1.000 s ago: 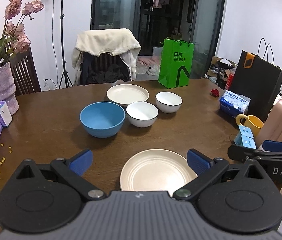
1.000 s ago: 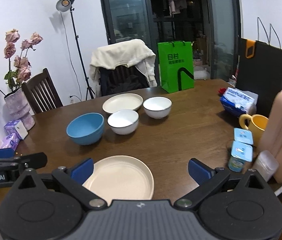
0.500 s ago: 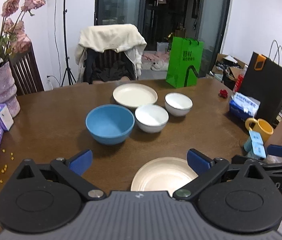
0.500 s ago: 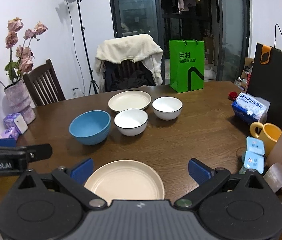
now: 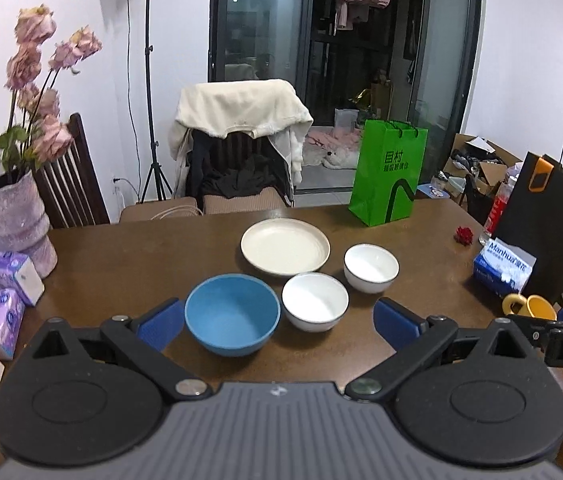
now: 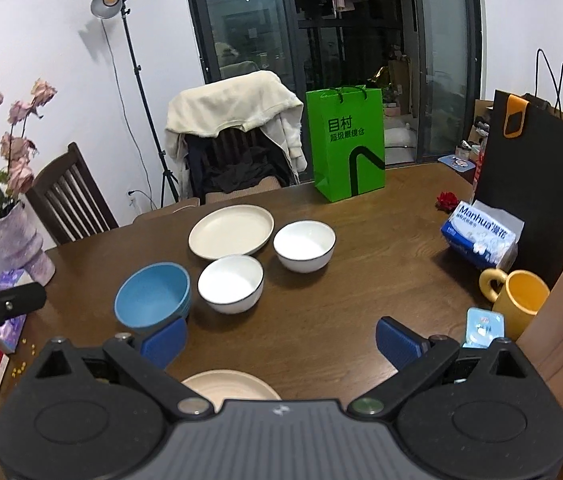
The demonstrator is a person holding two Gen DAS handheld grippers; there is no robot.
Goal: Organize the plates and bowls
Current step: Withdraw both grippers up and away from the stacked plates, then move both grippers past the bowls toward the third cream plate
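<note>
The left hand-held gripper (image 5: 277,322) hangs above the brown wooden surface (image 5: 129,264) with its blue pads spread wide and nothing between them. The blue bowl (image 5: 232,314) sits on the surface just beyond and between those pads, untouched. Right of it stands a white bowl (image 5: 315,306) with a dark rim, close beside the blue one, and a second white bowl (image 5: 371,267) stands a little farther back and to the right. Behind all three lies a cream plate (image 5: 284,251), its near edge close to the first white bowl.

The right hand-held gripper (image 6: 279,340) is likewise released, its pads wide apart and empty. Just under its body, at the near edge of the surface, a second cream plate (image 6: 229,386) shows only as a curved sliver (the rest is hidden by the tool). From this view the blue bowl (image 6: 152,301) lies ahead and to the left, with the near white bowl (image 6: 230,284), the far white bowl (image 6: 304,245) and the far plate (image 6: 231,231) beyond it.

A green paper bag (image 6: 345,142) stands upright at the far side. On the right sit a yellow mug (image 6: 519,300) and a blue tissue pack (image 6: 481,236), well apart from the dishes.
</note>
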